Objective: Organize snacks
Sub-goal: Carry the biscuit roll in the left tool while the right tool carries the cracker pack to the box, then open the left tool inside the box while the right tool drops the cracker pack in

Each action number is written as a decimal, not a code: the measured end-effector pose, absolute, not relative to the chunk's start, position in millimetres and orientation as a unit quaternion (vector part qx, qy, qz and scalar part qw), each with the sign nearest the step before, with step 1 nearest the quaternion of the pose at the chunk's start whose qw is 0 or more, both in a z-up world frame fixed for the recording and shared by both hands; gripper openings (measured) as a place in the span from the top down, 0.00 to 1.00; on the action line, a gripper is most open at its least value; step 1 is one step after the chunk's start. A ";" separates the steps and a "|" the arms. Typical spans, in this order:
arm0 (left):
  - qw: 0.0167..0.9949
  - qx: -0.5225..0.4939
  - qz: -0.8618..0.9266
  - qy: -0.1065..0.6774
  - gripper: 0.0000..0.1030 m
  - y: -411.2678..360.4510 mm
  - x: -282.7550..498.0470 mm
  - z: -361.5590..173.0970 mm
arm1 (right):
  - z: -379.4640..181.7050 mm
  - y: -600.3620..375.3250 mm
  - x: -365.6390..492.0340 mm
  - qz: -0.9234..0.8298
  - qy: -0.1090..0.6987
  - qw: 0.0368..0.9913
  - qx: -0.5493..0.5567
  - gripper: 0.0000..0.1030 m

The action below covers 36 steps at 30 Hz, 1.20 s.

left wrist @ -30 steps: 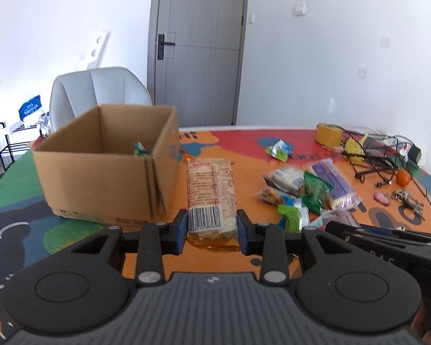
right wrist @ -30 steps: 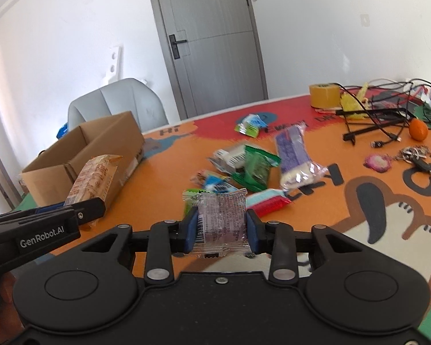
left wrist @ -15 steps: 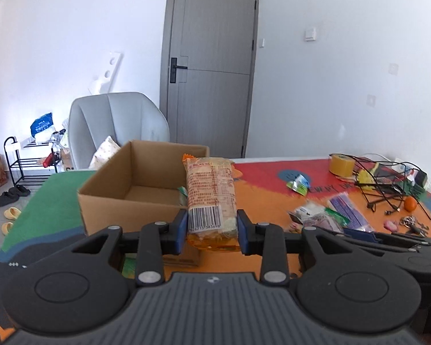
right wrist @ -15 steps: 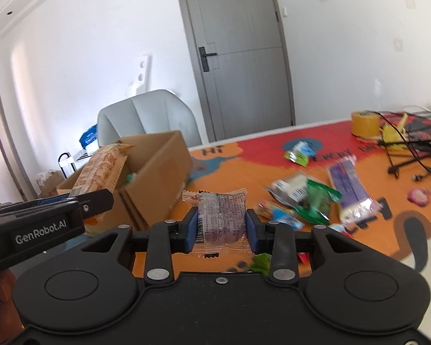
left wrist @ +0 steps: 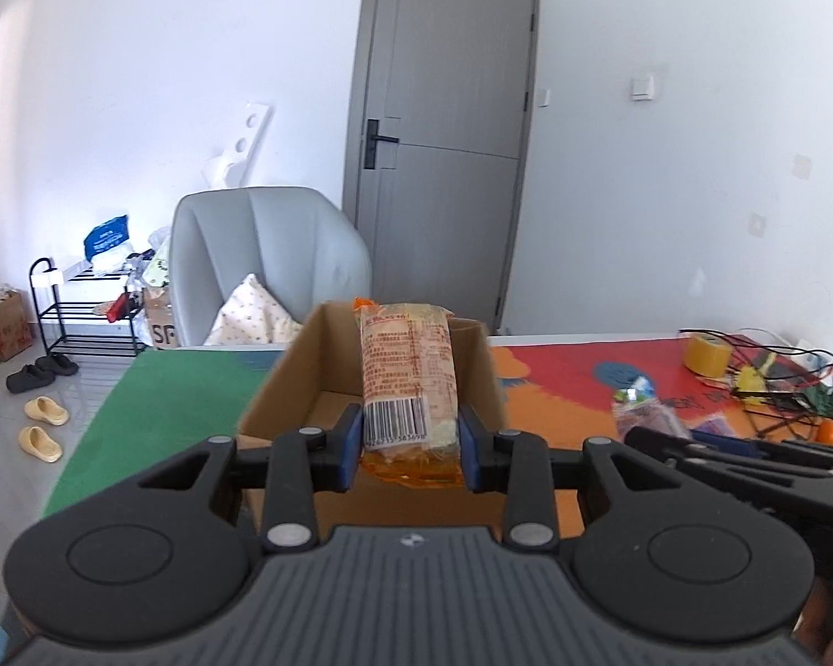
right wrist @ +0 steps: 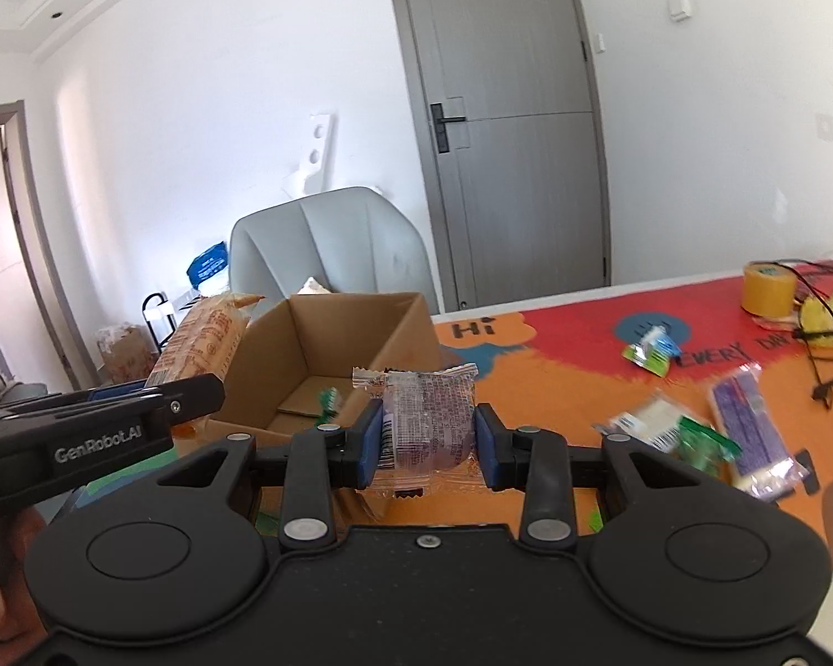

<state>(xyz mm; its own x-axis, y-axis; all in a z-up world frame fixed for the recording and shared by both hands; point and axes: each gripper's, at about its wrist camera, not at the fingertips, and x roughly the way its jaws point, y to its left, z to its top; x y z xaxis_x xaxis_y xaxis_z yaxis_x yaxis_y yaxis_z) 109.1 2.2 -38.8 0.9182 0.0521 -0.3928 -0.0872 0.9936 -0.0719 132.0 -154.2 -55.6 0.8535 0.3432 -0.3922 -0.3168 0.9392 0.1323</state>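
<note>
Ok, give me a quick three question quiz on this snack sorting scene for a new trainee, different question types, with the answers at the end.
1. True or false: the left gripper is shut on a long orange packet with a barcode.
2. Which is clamped in the right gripper? A) roll of yellow tape B) clear-wrapped purple snack C) green snack bag
3. Fill in: inside the open cardboard box lies a small ____ wrapper.

Key
1. True
2. B
3. green
</note>
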 end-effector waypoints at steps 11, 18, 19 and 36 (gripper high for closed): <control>0.976 -0.045 0.055 0.204 0.67 34.3 137.7 -39.8 | -53.4 -120.0 156.3 0.194 0.215 0.957 0.027 0.66; 0.974 -0.050 0.049 0.213 0.67 47.1 157.3 -43.9 | -54.9 -102.6 174.8 0.199 0.225 0.953 0.026 0.66; 0.974 -0.051 0.048 0.216 0.67 48.5 160.0 -45.1 | -55.5 -100.4 177.3 0.200 0.227 0.953 0.025 0.66; 0.968 -0.081 0.072 0.224 0.64 79.0 157.2 -49.0 | -58.4 -78.0 202.7 0.208 0.245 0.947 0.028 0.65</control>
